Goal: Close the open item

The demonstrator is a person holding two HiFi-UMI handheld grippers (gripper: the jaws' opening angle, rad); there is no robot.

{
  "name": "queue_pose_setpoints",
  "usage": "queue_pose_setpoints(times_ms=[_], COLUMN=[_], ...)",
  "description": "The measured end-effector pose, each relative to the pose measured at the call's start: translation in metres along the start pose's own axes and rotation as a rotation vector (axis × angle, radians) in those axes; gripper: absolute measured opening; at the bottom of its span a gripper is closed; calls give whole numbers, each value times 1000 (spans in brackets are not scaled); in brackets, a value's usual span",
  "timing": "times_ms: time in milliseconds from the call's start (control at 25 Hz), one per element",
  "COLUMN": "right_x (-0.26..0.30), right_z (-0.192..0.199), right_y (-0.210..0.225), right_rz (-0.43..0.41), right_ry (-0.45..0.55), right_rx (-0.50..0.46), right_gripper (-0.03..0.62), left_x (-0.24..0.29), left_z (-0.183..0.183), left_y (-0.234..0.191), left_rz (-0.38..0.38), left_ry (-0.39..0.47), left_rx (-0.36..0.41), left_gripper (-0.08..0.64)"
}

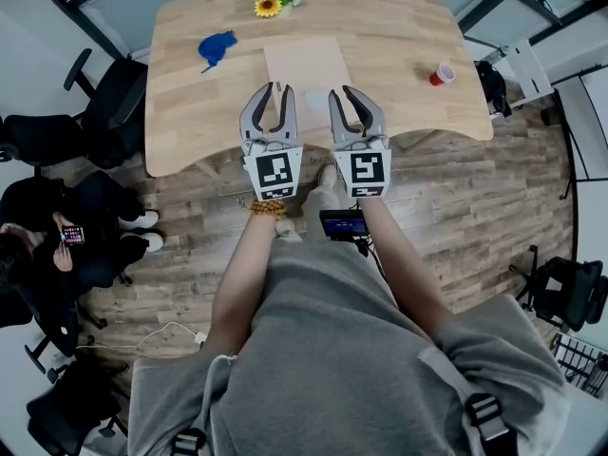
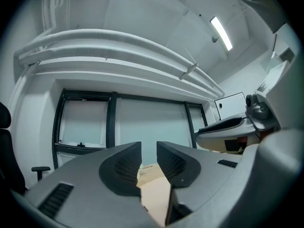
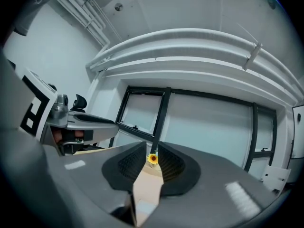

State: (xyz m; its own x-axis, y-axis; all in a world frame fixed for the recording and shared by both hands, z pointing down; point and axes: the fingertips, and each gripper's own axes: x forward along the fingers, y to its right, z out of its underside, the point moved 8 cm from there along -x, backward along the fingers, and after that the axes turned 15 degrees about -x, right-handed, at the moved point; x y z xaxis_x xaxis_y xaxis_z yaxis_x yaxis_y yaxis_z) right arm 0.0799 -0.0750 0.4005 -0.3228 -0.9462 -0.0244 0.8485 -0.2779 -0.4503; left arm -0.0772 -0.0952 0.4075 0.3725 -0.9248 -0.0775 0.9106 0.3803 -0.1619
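A flat tan cardboard-coloured item (image 1: pixel 309 65) lies in the middle of the wooden table (image 1: pixel 399 27); I cannot tell from here how it is open. My left gripper (image 1: pixel 278 91) hovers over its near left corner, my right gripper (image 1: pixel 342 91) over its near right corner. Both point away from me, side by side. In the left gripper view the left gripper (image 2: pixel 148 151) shows a gap with only the tan surface (image 2: pixel 156 194) behind it. The right gripper (image 3: pixel 152 148) likewise holds nothing, and the tan item (image 3: pixel 147 189) shows below its gap.
On the table are a blue cloth (image 1: pixel 217 47) at the left, a sunflower decoration (image 1: pixel 269 6) at the far edge and a red cup (image 1: pixel 442 73) at the right. Black office chairs (image 1: pixel 104 103) stand left of the table. A seated person (image 1: pixel 66 236) is at the far left.
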Motion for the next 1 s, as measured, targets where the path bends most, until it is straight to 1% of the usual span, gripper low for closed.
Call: queue_pose_setpoints(times_ms=[560,840,1000], right_x=[-2,-4,-3], right_z=[12,19,22], right_y=[-25,-36,-42], right_rz=[-69,-96,-111], right_ry=[-26,-41,-52], right_rx=[6,16,19], right_gripper=[44,12,11], left_x=[-3,-6,-7], left_z=[24,35,41], left_y=[0,-2,-6], left_rz=[5,5,3], left_ry=[-66,-97,-113], left_rx=[-14,-18,-23], left_gripper=[67,40,28])
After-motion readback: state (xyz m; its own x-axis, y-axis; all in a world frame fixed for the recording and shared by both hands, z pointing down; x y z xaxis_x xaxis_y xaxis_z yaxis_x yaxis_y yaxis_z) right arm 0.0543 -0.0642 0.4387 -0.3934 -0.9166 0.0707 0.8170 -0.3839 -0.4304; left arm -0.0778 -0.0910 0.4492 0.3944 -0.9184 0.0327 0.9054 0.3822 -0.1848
